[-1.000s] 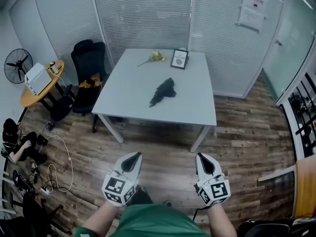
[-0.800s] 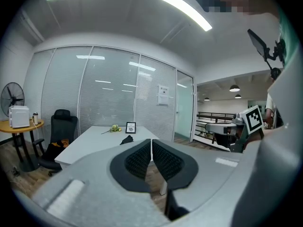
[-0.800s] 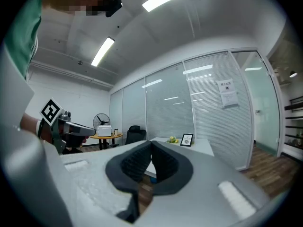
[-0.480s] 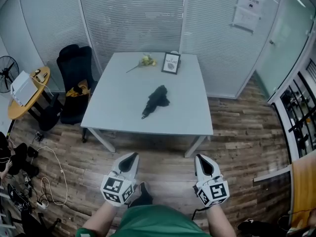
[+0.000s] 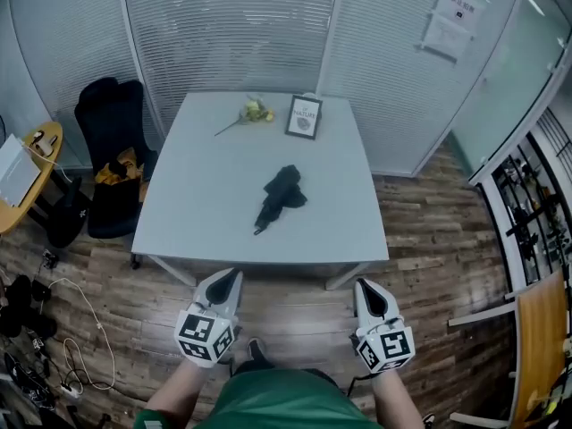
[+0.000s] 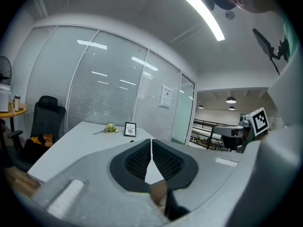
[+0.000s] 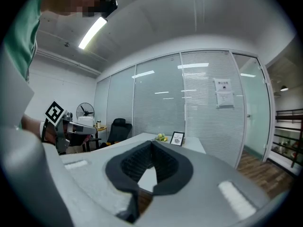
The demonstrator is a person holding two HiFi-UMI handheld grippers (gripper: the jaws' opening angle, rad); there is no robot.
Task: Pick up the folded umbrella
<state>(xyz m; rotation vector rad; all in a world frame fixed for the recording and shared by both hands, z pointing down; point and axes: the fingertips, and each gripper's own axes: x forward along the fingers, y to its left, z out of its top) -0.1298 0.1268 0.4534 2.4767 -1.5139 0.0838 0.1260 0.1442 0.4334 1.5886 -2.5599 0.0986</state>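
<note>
A black folded umbrella (image 5: 281, 196) lies near the middle of the grey table (image 5: 206, 213), its thin end pointing toward the near edge. My left gripper (image 5: 231, 278) hovers just short of the table's near edge, jaws shut and empty. My right gripper (image 5: 365, 286) hangs level with it to the right, also shut with nothing between its pads. In the left gripper view the left gripper (image 6: 151, 140) has its tips pressed together and the table (image 6: 71, 143) stretches ahead. The right gripper (image 7: 151, 142) shows the same closed tips in its own view. The umbrella is hidden behind the jaws in both gripper views.
A framed picture (image 5: 303, 117) and a small yellow flower bunch (image 5: 254, 112) stand at the table's far edge. A black office chair (image 5: 112, 141) is left of the table, a wooden chair (image 5: 536, 347) at the right. Cables (image 5: 76, 329) lie on the wood floor at the left.
The table and umbrella have come closer in the head view. Both grippers have moved forward up to the table's near edge, still shut.
</note>
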